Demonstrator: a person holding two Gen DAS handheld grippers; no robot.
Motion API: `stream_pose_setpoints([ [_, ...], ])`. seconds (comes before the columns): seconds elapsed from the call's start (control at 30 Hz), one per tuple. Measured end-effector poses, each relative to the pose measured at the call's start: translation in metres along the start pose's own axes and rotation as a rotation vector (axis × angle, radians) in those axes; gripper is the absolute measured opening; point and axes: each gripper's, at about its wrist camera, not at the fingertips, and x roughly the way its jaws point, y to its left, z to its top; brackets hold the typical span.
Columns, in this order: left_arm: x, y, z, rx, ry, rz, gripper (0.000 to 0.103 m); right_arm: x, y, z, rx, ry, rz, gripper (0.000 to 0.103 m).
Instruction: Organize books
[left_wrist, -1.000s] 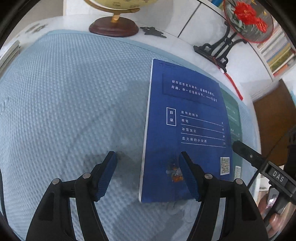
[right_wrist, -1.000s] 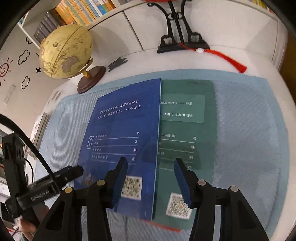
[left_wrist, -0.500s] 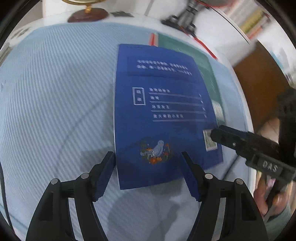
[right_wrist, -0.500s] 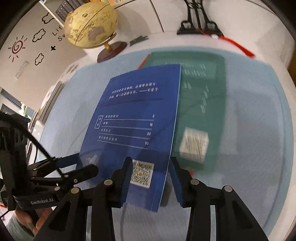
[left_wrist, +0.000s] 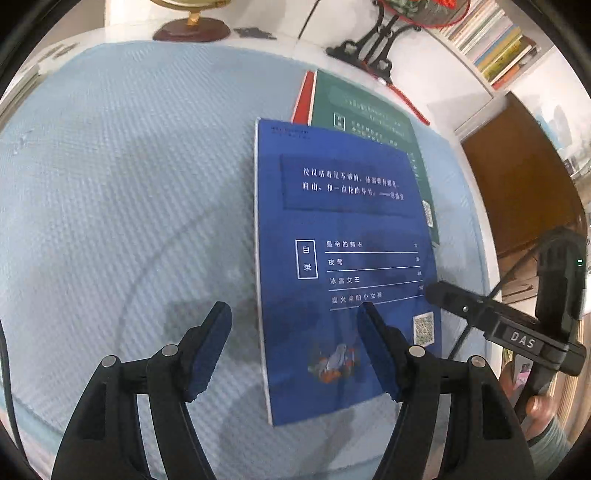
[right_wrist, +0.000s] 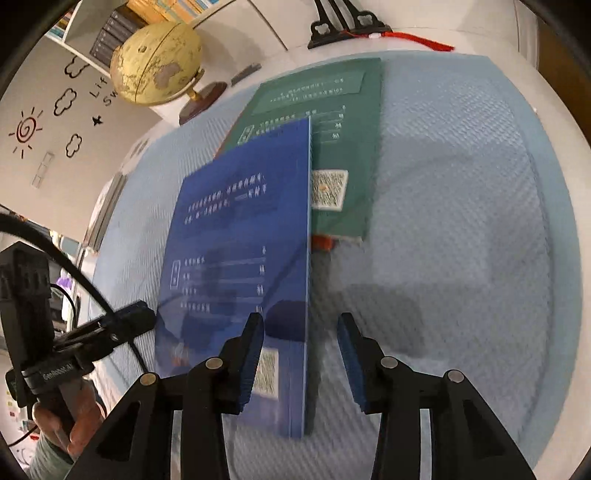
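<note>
A blue book (left_wrist: 343, 266) lies on the light blue mat (left_wrist: 129, 184), partly over a green book (left_wrist: 369, 118) with a red book (left_wrist: 302, 98) under it. My left gripper (left_wrist: 293, 350) is open, its jaws astride the blue book's left edge near the front corner. In the right wrist view the blue book (right_wrist: 240, 251) lies left of the green book (right_wrist: 332, 155). My right gripper (right_wrist: 301, 354) is open, its jaws astride the blue book's right edge. A sliver of red (right_wrist: 323, 242) shows under the green book.
A globe (right_wrist: 157, 64) on a wooden base stands at the back left. A black ornament stand (left_wrist: 365, 48) with a red tassel stands at the back. Bookshelves (left_wrist: 491, 40) line the wall. The mat's front edge runs close below both grippers.
The blue book has slid toward me and off the green one, baring more of the green book. My left gripper moved left to the book's left edge. My right gripper's jaws widened.
</note>
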Motion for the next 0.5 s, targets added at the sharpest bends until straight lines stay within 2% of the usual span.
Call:
stream_pose_setpoints([
  [0.17, 0.011, -0.015, -0.003, 0.025, 0.009, -0.006, 0.068, 0.004, 0.007, 0.006, -0.038, -0.005, 0.013, 0.041],
  [0.27, 0.015, -0.022, -0.003, 0.048, 0.009, 0.024, 0.069, 0.004, 0.008, 0.006, -0.034, 0.019, 0.022, 0.042],
  [0.33, 0.017, -0.025, -0.002, 0.059, 0.014, 0.033, 0.069, 0.002, 0.006, 0.005, -0.024, 0.051, 0.064, 0.042],
  [0.37, 0.017, -0.023, -0.001, 0.053, 0.015, 0.033, 0.069, 0.001, 0.003, 0.005, -0.009, 0.064, 0.103, 0.042],
  [0.43, 0.012, -0.014, -0.002, 0.027, 0.013, 0.012, 0.069, -0.001, -0.013, 0.004, 0.075, 0.080, 0.251, 0.043],
  [0.5, 0.011, -0.006, -0.002, -0.007, 0.013, -0.022, 0.069, 0.005, -0.037, 0.003, 0.224, 0.091, 0.436, 0.043],
])
